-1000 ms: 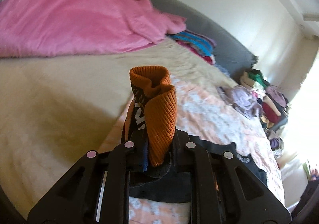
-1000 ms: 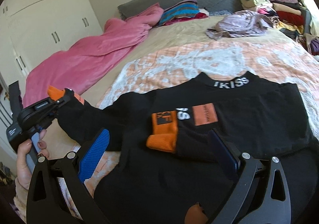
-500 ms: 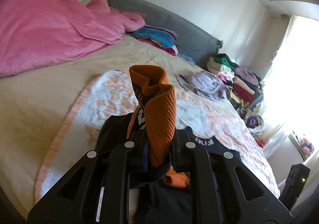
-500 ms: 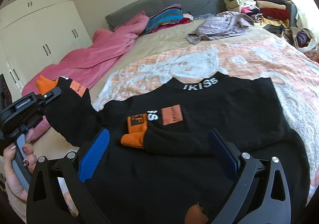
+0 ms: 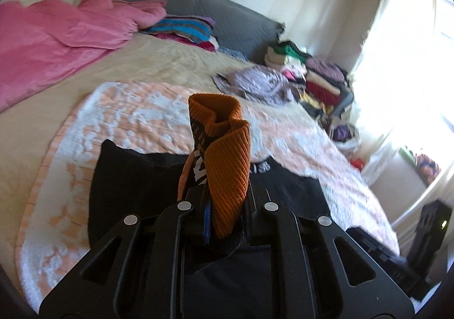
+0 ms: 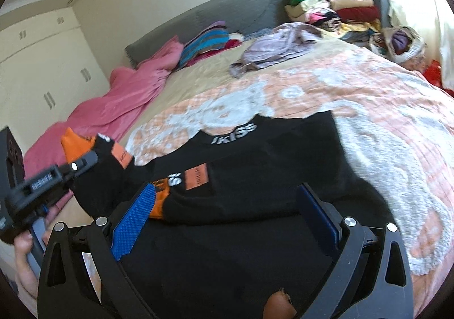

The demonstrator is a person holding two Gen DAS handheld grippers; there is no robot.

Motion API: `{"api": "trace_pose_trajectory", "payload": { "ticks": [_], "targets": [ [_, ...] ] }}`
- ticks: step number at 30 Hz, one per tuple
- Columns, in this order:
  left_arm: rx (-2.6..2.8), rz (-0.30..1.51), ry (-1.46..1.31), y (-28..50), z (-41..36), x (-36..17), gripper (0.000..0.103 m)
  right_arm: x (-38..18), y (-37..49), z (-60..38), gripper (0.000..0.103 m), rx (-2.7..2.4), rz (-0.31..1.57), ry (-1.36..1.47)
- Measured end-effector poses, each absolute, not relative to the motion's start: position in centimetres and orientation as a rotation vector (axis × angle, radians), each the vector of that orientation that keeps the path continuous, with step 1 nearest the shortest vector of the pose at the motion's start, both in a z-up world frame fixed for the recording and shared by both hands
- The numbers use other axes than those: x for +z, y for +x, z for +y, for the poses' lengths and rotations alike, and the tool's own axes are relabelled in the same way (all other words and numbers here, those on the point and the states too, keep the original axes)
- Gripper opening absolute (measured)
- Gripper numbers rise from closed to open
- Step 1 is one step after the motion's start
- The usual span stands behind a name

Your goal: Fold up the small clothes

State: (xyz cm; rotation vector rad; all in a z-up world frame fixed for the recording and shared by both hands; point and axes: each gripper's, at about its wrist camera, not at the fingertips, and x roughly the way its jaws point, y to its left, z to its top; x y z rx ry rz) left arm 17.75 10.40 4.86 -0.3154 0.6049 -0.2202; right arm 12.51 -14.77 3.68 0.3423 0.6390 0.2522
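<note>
1. The right gripper (image 6: pixel 227 222) hovers low over the hem of the black sweater (image 6: pixel 278 166), its fingers spread wide with nothing between them; the left blue pad (image 6: pixel 133 219) is finely knurled rubber.
2. The left gripper (image 5: pixel 227 205) is clamped on the ribbed orange cuff (image 5: pixel 224 154) of one sleeve, which stands up in a curled tube between the black plastic fingers. From the right wrist view the sleeve is lifted off the bed at the sweater's left side.
3. The sweater lies flat on its front part, collar with white lettering away from the cameras; the other sleeve (image 6: pixel 198 200) is folded across the chest, its orange cuff partly behind the blue pad.
4. Under it is a peach and white quilted blanket (image 6: pixel 369 109) on the beige bedsheet (image 5: pixel 42 120).
5. Farther off lie a crumpled pink duvet (image 5: pixel 51 41), a lilac garment (image 6: pixel 278 44), striped folded fabric (image 5: pixel 181 29) and a grey padded headboard (image 6: pixel 235 12).
6. A stack of folded clothes (image 6: pixel 340 10) sits at the far corner.
</note>
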Motion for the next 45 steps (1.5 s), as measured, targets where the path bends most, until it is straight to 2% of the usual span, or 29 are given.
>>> {"api": "trace_pose_trajectory", "payload": {
  "ticks": [11, 13, 16, 18, 22, 26, 29, 32, 40, 43, 44, 45],
  "targets": [
    [-0.303, 0.710, -0.202, 19.3, 5.6, 1.1, 0.011, 2.7, 12.1, -18.4, 0.098, 0.155, 0.650, 0.380],
    [-0.329, 0.724, -0.189, 19.3, 5.1, 0.7, 0.015, 2.4, 12.3, -18.7, 0.098, 0.140, 0.656, 0.383],
    [-0.345, 0.729, -0.171, 19.1, 4.8, 0.6, 0.026, 2.1, 12.5, -18.7, 0.098, 0.138, 0.666, 0.388],
    [-0.357, 0.728, -0.178, 19.0, 5.0, 0.8, 0.038, 1.9, 12.7, -18.3, 0.098, 0.141, 0.675, 0.386],
    [-0.357, 0.717, -0.189, 19.2, 5.9, 1.4, 0.039, 1.4, 13.3, -17.3, 0.098, 0.157, 0.697, 0.374],
    [-0.382, 0.726, -0.228, 19.8, 7.2, 2.0, 0.058, 1.0, 13.8, -16.1, 0.098, 0.177, 0.719, 0.356],
    [-0.398, 0.726, -0.238, 20.1, 7.8, 2.5, 0.060, 0.8, 14.0, -15.4, 0.098, 0.184, 0.727, 0.349],
    [-0.417, 0.726, -0.283, 20.7, 8.5, 3.2, 0.073, 0.5, 14.2, -15.0, 0.098, 0.197, 0.740, 0.349],
    [-0.310, 0.728, -0.336, 22.9, 11.5, 2.8, 0.073, -1.6, 14.9, -12.1, 0.098, 0.279, 0.840, 0.341],
    [-0.257, 0.706, -0.321, 22.9, 12.8, 1.9, 0.079, -3.0, 15.4, -11.0, 0.098, 0.286, 0.886, 0.349],
    [-0.249, 0.701, -0.313, 22.9, 13.1, 1.7, 0.080, -3.6, 15.7, -10.6, 0.093, 0.296, 0.906, 0.366],
    [-0.241, 0.697, -0.305, 22.8, 13.4, 1.6, 0.080, -4.1, 15.9, -10.3, 0.083, 0.298, 0.918, 0.377]
  ]
}}
